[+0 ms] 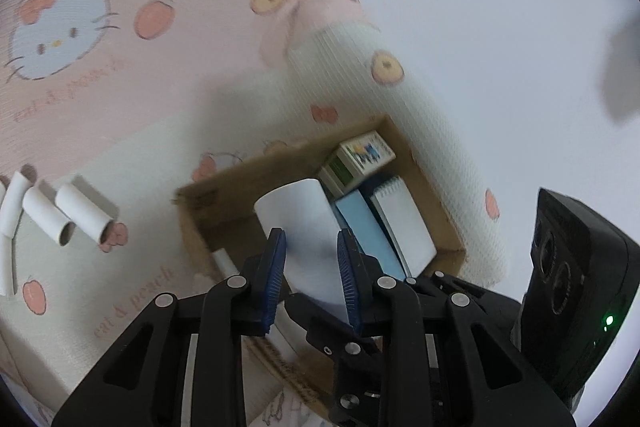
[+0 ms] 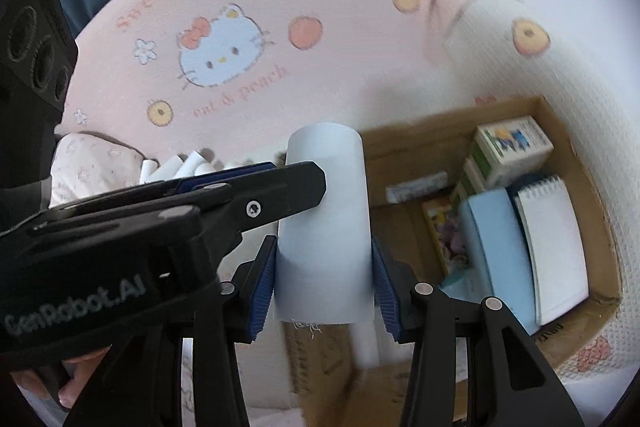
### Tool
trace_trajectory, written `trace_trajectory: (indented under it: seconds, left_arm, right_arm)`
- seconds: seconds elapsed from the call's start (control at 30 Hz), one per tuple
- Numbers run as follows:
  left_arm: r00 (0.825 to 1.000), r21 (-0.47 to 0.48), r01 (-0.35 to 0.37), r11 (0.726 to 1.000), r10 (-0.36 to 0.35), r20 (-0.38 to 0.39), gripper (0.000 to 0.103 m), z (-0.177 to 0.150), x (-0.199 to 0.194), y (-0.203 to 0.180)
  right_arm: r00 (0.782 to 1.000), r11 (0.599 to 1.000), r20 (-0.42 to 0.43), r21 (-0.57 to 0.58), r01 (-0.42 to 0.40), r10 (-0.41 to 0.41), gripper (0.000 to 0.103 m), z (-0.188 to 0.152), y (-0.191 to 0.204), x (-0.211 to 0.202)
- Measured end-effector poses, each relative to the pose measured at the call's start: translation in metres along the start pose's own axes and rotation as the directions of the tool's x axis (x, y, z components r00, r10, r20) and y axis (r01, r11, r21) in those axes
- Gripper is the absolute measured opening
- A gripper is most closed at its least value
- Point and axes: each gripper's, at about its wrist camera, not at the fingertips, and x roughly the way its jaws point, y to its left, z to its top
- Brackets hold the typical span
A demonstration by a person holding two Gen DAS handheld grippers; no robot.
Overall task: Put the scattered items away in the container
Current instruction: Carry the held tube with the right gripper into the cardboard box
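A large white roll is held over the left part of a cardboard box. My right gripper is shut on the roll, its blue pads on both sides. My left gripper also has its blue pads on both sides of the same roll, and its black finger crosses the right wrist view. The box holds a printed carton, a light blue case, a spiral notepad and a small white tube.
Three white cardboard tubes lie on the pink and cream Hello Kitty blanket left of the box. More tubes show in the right wrist view. The right gripper's black body stands at the right.
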Motion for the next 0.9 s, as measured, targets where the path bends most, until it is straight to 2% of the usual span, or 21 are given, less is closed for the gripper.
trace_trajectory:
  seconds: [0.13, 0.23, 0.33, 0.4, 0.53, 0.7, 0.8, 0.9]
  left_arm:
    - [0.996, 0.047, -0.057, 0.997, 0.06, -0.064, 0.029, 0.003, 0.029, -0.012]
    - [0.988, 0.071, -0.085, 0.994, 0.094, -0.125, 0.025, 0.006, 0.055, -0.014]
    - [0.97, 0.068, -0.098, 0.993, 0.111, -0.218, 0.021, 0.009, 0.084, -0.013]
    - [0.957, 0.045, -0.082, 0.996, 0.092, -0.276, 0.021, 0.011, 0.1, -0.007]
    - [0.941, 0.053, -0.168, 0.984, 0.176, -0.289, 0.02, 0.014, 0.113, 0.001]
    - [0.919, 0.064, -0.2, 0.978, 0.209, -0.334, 0.02, 0.013, 0.124, 0.01]
    - [0.894, 0.065, -0.245, 0.967, 0.251, -0.371, 0.02, 0.013, 0.134, 0.015]
    - [0.886, 0.065, -0.255, 0.965, 0.26, -0.384, 0.022, 0.013, 0.14, 0.016]
  right_arm:
    - [0.998, 0.998, -0.059, 0.052, -0.036, 0.039, 0.043, -0.004, -0.027, 0.012]
    - [0.986, 0.988, -0.115, 0.111, -0.106, 0.119, 0.043, -0.004, -0.047, 0.031]
    - [0.965, 0.973, -0.162, 0.145, -0.182, 0.204, 0.043, -0.005, -0.056, 0.052]
    - [0.953, 0.96, -0.176, 0.177, -0.215, 0.246, 0.043, -0.005, -0.061, 0.065]
    - [0.957, 0.957, -0.182, 0.225, -0.183, 0.226, 0.043, -0.007, -0.074, 0.086]
    - [0.958, 0.963, -0.206, 0.222, -0.155, 0.202, 0.043, -0.006, -0.076, 0.099]
    - [0.962, 0.978, -0.231, 0.179, -0.107, 0.148, 0.043, -0.005, -0.072, 0.106]
    - [0.96, 0.977, -0.243, 0.189, -0.095, 0.14, 0.043, -0.005, -0.076, 0.113]
